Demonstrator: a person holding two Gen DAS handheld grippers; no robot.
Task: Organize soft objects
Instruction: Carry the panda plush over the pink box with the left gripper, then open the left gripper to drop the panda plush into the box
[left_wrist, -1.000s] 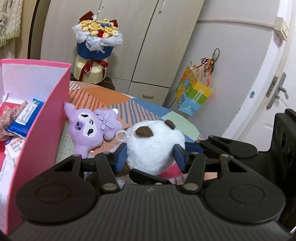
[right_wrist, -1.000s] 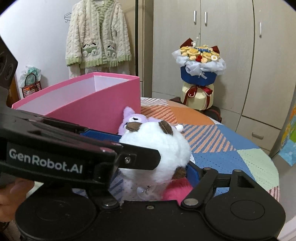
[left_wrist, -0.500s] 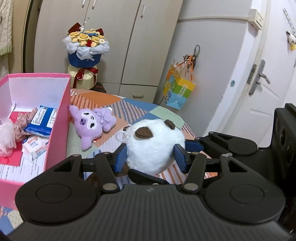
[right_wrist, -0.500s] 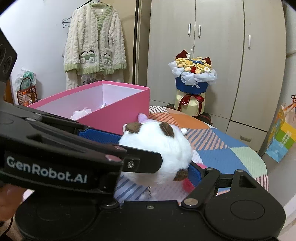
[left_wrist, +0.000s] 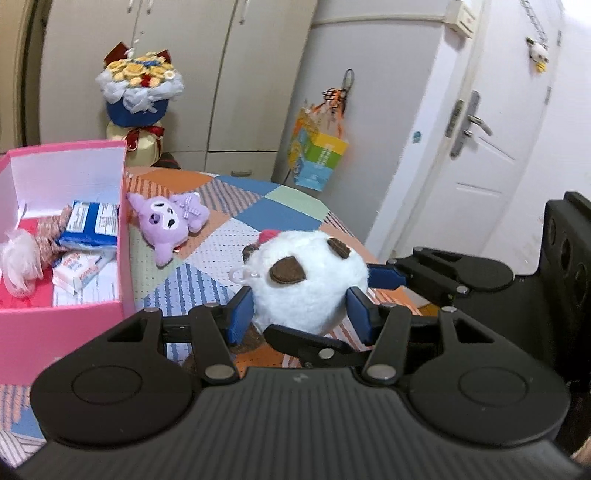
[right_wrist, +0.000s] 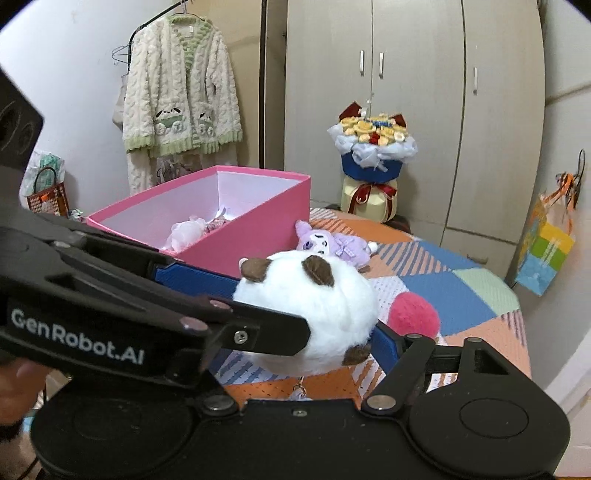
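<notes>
A round white plush (left_wrist: 306, 284) with brown ears and a pink tuft is held above the patchwork table. My left gripper (left_wrist: 299, 314) is shut on it, blue pads on both sides. My right gripper (right_wrist: 306, 332) is shut on the same plush (right_wrist: 310, 314) from the other direction; its left finger is hidden behind the left gripper's arm. A purple plush (left_wrist: 170, 221) lies on the table beside the pink box (left_wrist: 66, 328), which holds tissue packs and a pale fluffy item. The purple plush (right_wrist: 332, 243) and the box (right_wrist: 255, 218) also show in the right wrist view.
A flower bouquet (left_wrist: 138, 96) stands behind the table by the wardrobe. A colourful paper bag (left_wrist: 317, 155) hangs on the wall at right. A knitted cardigan (right_wrist: 181, 107) hangs at back left. A white door (left_wrist: 476, 177) is at right.
Both grippers have lifted the white plush higher above the table. The views now look down into the pink box, and the pink tuft has come into sight.
</notes>
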